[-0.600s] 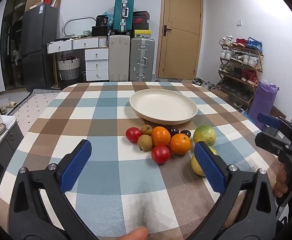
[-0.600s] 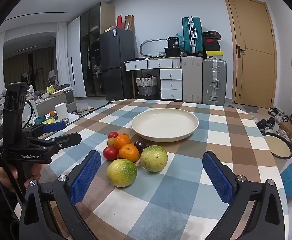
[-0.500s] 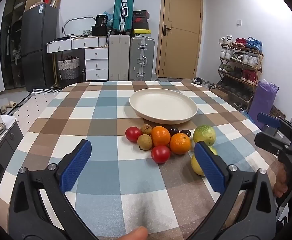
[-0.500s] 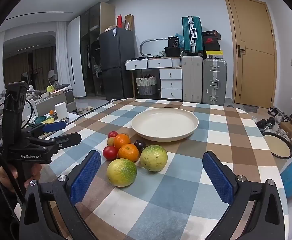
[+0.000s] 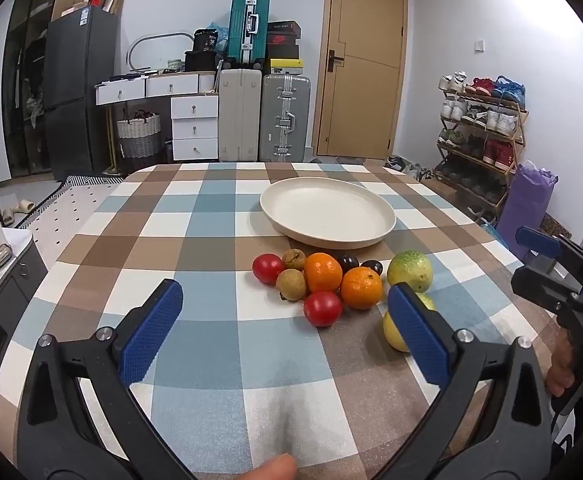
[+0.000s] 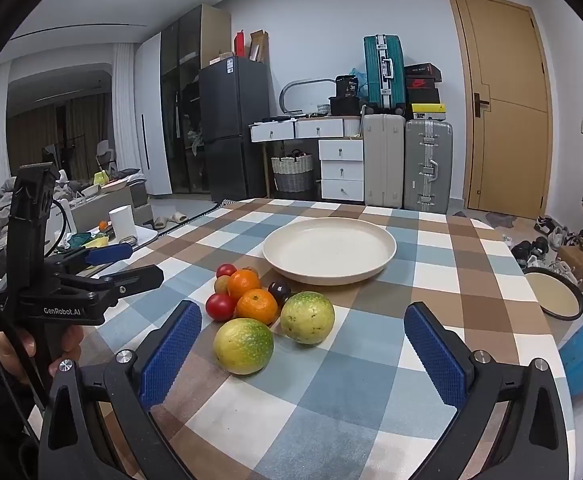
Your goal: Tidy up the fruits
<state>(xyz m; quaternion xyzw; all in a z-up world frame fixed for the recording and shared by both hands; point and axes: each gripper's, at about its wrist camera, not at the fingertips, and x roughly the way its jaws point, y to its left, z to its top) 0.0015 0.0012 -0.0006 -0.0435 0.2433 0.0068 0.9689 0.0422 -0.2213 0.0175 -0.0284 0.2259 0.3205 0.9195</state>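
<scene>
A cluster of fruit lies on the checked tablecloth in front of an empty cream plate (image 5: 327,210): two oranges (image 5: 322,272), two red tomatoes (image 5: 322,308), two brown longans (image 5: 291,284), dark plums (image 5: 347,262) and two yellow-green citrus fruits (image 6: 243,346). My left gripper (image 5: 283,332) is open and empty, hovering short of the fruit. My right gripper (image 6: 303,348) is open and empty, with the nearer citrus just ahead between its fingers. The plate also shows in the right wrist view (image 6: 329,248).
The table (image 5: 195,240) has a rounded edge. Suitcases (image 5: 283,118), drawers and a fridge stand behind it, and a shoe rack (image 5: 479,128) stands at the right. A round tray (image 6: 553,296) and a blue bag lie on the floor to the right.
</scene>
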